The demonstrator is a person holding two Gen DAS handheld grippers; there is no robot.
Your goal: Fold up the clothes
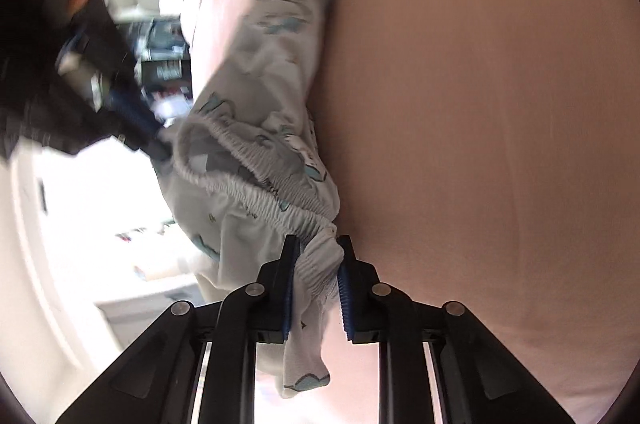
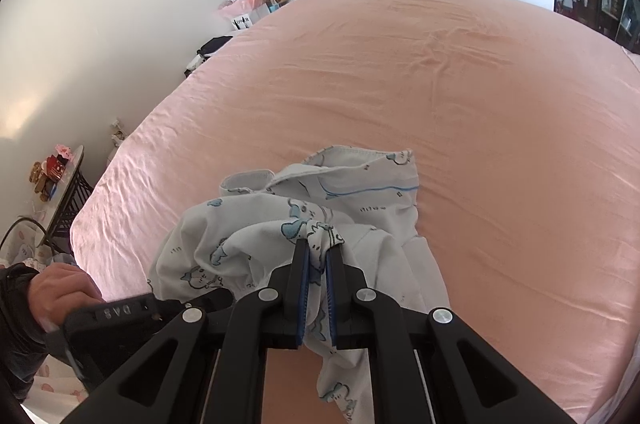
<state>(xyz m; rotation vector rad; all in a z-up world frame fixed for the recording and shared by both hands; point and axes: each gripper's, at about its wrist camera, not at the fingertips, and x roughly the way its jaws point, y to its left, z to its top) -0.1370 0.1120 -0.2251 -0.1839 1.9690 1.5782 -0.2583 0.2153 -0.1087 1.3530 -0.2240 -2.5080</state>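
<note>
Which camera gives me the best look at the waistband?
Left wrist: the elastic waistband runs gathered across mid-frame into the left tongs, which pinch it. The right wrist view shows only bunched printed fabric in the right tongs; no waistband is clearly visible there.

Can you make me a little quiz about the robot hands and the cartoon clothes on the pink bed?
1. True or false: the left gripper pinches the stretchy waistband of the printed garment.
2. What colour is the bed sheet? A green, B pink, C black.
3. Fill in: the right gripper is shut on ____.

Key: 1 true. 2 B. 3 the printed garment.
</note>
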